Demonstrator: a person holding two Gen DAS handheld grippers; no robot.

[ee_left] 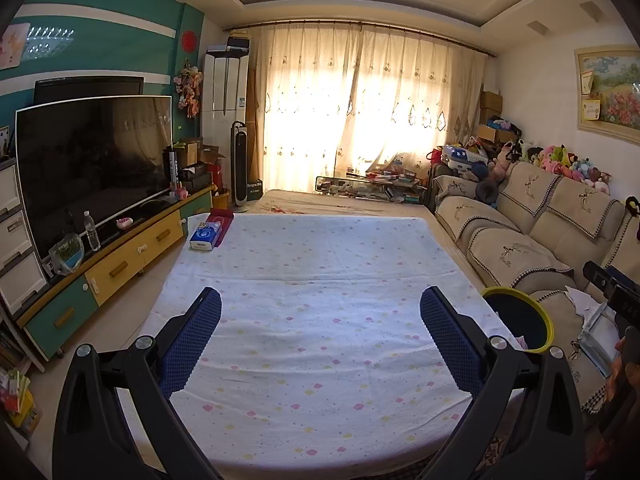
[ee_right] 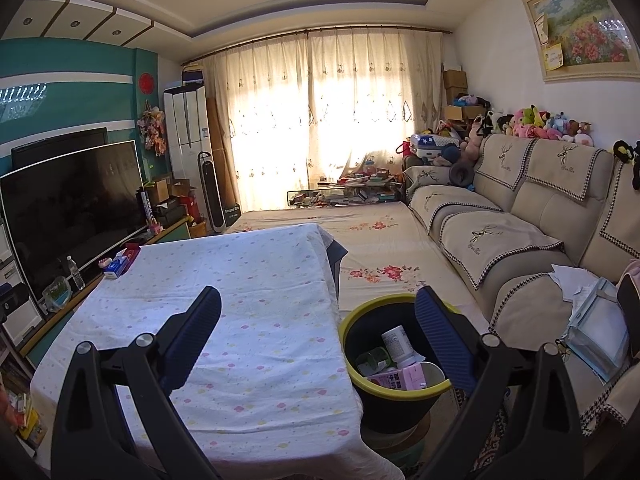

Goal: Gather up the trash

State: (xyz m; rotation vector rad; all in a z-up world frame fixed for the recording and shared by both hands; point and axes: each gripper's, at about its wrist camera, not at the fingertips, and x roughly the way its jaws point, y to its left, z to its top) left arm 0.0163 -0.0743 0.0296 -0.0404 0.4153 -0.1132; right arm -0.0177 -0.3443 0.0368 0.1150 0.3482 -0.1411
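Observation:
A black bin with a yellow-green rim (ee_right: 348, 322) stands on the floor between the table and the sofa; the same bin (ee_left: 546, 316) shows at the right of the left wrist view. Inside lie a white bottle (ee_right: 398, 346), a pink carton (ee_right: 404, 380) and a green-tinted cup (ee_right: 374, 360). My left gripper (ee_left: 320, 336) is open above the white dotted tablecloth (ee_left: 320, 280), holding nothing. My right gripper (ee_right: 318, 336) is open too, spanning the table's right edge and the bin, its right finger (ee_right: 440, 340) over the bin.
A blue tissue pack (ee_left: 206, 236) and a red box (ee_left: 222, 216) lie at the table's far left corner. A TV (ee_left: 92, 168) on a low cabinet with a water bottle (ee_left: 91, 230) lines the left. The sofa (ee_right: 520, 240) with papers (ee_right: 576, 280) runs along the right.

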